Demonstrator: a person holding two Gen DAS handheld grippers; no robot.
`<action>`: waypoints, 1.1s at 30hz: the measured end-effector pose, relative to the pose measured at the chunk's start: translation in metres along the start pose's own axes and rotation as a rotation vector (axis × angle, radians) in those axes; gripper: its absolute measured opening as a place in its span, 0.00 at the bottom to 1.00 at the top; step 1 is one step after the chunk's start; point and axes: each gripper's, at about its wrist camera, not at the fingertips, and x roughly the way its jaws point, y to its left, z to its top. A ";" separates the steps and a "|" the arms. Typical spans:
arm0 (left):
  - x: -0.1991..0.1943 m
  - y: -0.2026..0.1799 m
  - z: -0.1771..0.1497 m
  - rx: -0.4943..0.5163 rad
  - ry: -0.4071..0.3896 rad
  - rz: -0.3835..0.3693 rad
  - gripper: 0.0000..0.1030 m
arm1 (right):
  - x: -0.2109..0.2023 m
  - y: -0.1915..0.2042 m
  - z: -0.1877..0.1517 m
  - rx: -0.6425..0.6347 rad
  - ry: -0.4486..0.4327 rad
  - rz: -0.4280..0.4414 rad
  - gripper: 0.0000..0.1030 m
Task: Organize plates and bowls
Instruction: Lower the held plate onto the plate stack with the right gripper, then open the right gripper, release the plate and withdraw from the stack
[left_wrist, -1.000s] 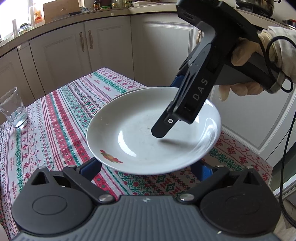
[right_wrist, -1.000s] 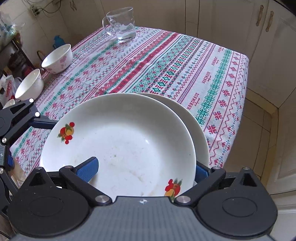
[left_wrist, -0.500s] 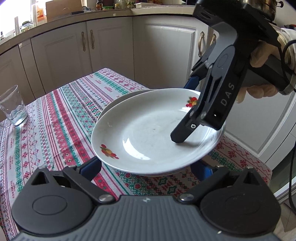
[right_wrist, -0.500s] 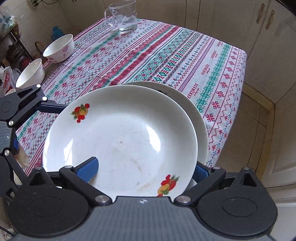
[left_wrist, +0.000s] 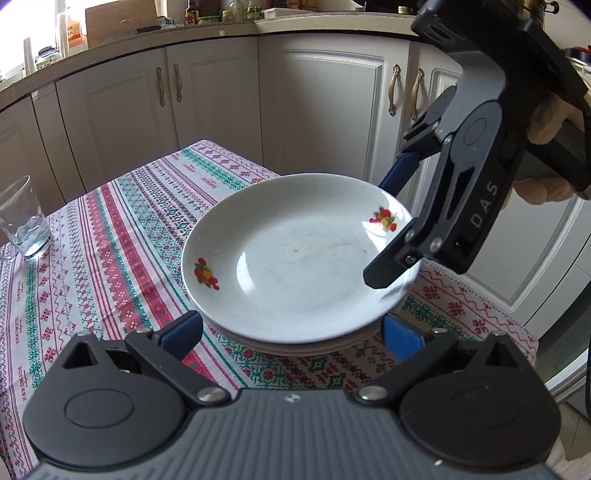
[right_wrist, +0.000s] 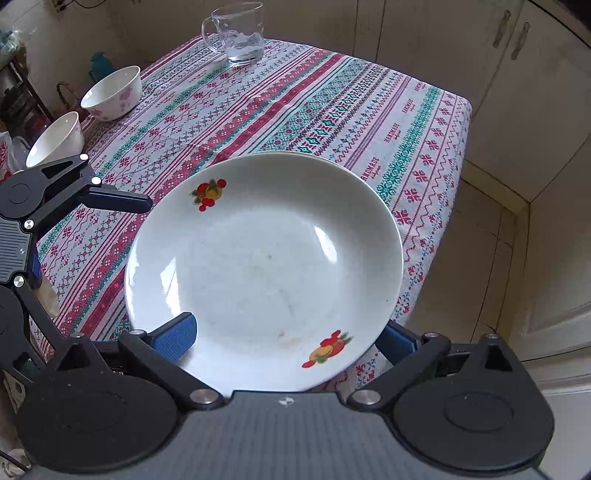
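White top plate (right_wrist: 264, 258) rests on another plate (left_wrist: 314, 345) mid-frame; right tool (right_wrist: 284, 336) and left tool (left_wrist: 291, 332) both spread, released.

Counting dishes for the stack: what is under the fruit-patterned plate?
Under the fruit-patterned plate, the left wrist view shows the rim of another plate on the tablecloth. Its face is covered, so any pattern or further plates cannot be seen.

Top plate (right_wrist: 264, 258) hides all but the lower plate's (left_wrist: 295, 349) edge.
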 end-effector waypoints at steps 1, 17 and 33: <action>-0.001 0.000 -0.001 0.000 -0.010 0.006 0.98 | 0.001 0.000 -0.002 0.009 0.004 -0.011 1.00; -0.030 0.006 -0.001 -0.055 -0.056 0.077 0.99 | -0.034 0.039 -0.036 0.019 -0.263 -0.098 1.00; -0.101 0.011 -0.044 -0.119 -0.133 0.168 0.99 | -0.059 0.130 -0.059 0.054 -0.602 -0.254 1.00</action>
